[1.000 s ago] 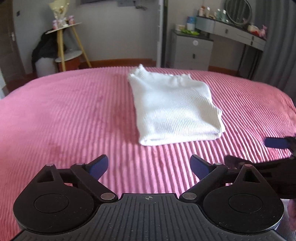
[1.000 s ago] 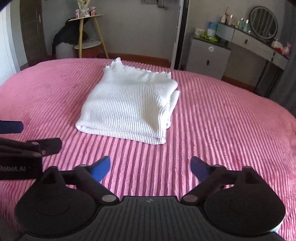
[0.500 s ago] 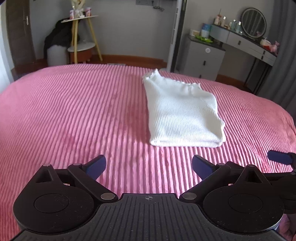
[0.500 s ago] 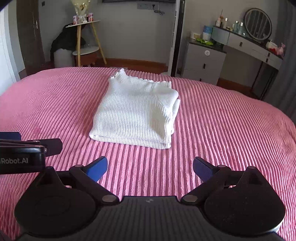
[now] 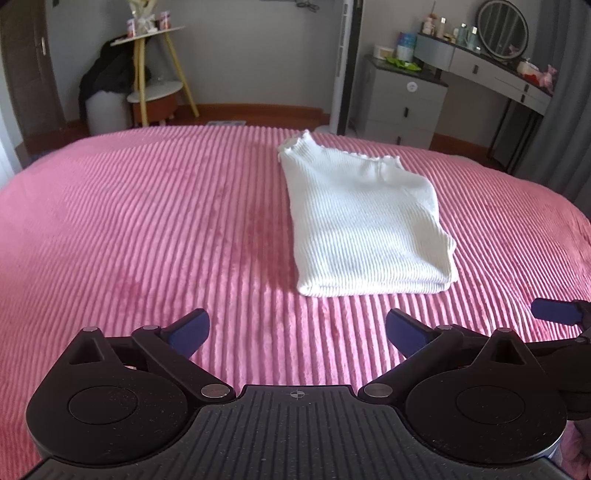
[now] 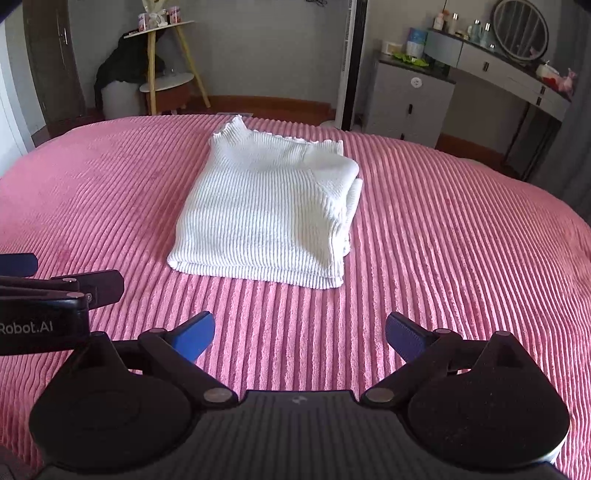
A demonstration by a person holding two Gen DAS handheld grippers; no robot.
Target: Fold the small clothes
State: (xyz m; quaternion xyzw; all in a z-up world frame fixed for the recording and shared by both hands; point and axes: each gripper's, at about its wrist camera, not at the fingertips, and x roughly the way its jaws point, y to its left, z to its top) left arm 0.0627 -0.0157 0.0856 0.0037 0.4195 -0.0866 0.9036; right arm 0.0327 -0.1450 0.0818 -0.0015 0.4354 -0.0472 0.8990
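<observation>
A white ribbed knit top point(image 5: 365, 225) point(image 6: 269, 210) lies folded into a neat rectangle on the pink ribbed bedspread point(image 5: 147, 229) point(image 6: 461, 240), its frilled collar at the far end. My left gripper point(image 5: 297, 332) hovers open in front of the fold's near left corner, well short of it, with nothing between its blue pads. My right gripper point(image 6: 299, 334) is open too, just short of the fold's near edge. Each gripper shows at the side of the other's view.
Beyond the bed stand a grey drawer unit point(image 5: 402, 103), a dressing table with a round mirror point(image 5: 502, 22), a yellow-legged side table point(image 5: 155, 74) and a grey curtain point(image 5: 569, 122) at the right. Open bedspread lies on both sides of the top.
Both grippers have drawn back and risen from the folded top, so it looks smaller and farther off. Their jaws stay open and the top has not moved.
</observation>
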